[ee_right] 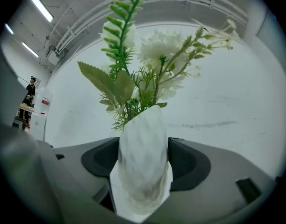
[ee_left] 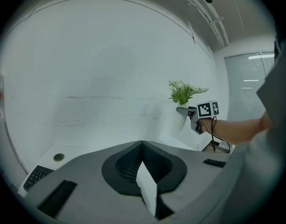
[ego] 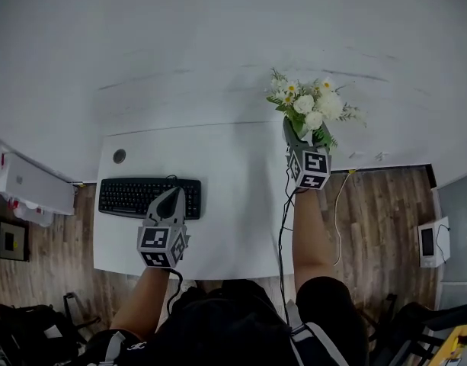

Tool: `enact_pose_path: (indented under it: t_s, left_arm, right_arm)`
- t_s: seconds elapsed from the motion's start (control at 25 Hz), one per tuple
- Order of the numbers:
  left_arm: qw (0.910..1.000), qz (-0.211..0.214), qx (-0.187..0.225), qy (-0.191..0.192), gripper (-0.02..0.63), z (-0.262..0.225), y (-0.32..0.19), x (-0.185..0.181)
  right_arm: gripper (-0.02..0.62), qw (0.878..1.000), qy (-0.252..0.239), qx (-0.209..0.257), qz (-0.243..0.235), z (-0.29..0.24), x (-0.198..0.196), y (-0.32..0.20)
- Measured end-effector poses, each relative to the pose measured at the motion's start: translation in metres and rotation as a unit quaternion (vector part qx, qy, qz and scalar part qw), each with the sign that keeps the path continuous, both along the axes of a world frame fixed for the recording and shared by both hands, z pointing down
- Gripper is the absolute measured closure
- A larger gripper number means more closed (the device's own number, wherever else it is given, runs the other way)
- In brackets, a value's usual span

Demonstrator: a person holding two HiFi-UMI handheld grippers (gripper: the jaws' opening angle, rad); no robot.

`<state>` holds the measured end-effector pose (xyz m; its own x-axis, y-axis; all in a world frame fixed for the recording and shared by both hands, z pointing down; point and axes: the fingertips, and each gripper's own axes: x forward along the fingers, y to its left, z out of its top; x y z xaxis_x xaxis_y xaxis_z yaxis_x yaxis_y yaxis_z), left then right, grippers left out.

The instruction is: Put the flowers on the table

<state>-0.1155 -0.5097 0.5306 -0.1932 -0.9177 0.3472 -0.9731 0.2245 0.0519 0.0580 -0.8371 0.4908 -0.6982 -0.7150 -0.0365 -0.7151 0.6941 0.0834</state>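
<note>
Right tool (ego: 302, 145) clamps a white vase (ee_right: 143, 162) of flowers (ego: 313, 107) over the table (ego: 225, 197).

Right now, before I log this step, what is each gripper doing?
Left gripper: closed, holding nothing.
Right gripper: closed on the white vase with the flowers in it.

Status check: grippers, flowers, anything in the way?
Right gripper shut on white textured vase of white flowers, in the air near white table far right corner. Left gripper shut, empty. Black keyboard at table's left, not in the way.
</note>
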Motion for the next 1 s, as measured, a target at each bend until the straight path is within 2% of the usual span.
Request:
enact_pose_path:
  t_s: [0.16, 0.44, 0.88, 1.0]
  left_arm:
    - [0.9995, -0.016, -0.026, 0.006, 0.594, 0.022, -0.010, -0.010]
    - [0.9979, -0.026, -0.060, -0.003, 0.594, 0.045, -0.025, -0.026]
    - [0.9949, -0.031, -0.096, -0.007, 0.594, 0.070, -0.038, -0.043]
    - [0.9946, -0.027, -0.100, -0.006, 0.594, 0.075, -0.044, -0.045]
  right_arm:
    - [0.264, 1.000, 0.002, -0.019, 0.008, 0.028, -0.005, -0.038]
    - [0.262, 1.000, 0.002, -0.025, 0.006, 0.061, -0.026, -0.083]
    - [0.262, 0.997, 0.038, -0.058, 0.014, 0.128, -0.036, -0.115]
    - [0.258, 0.997, 0.028, -0.064, 0.021, 0.137, -0.033, -0.120]
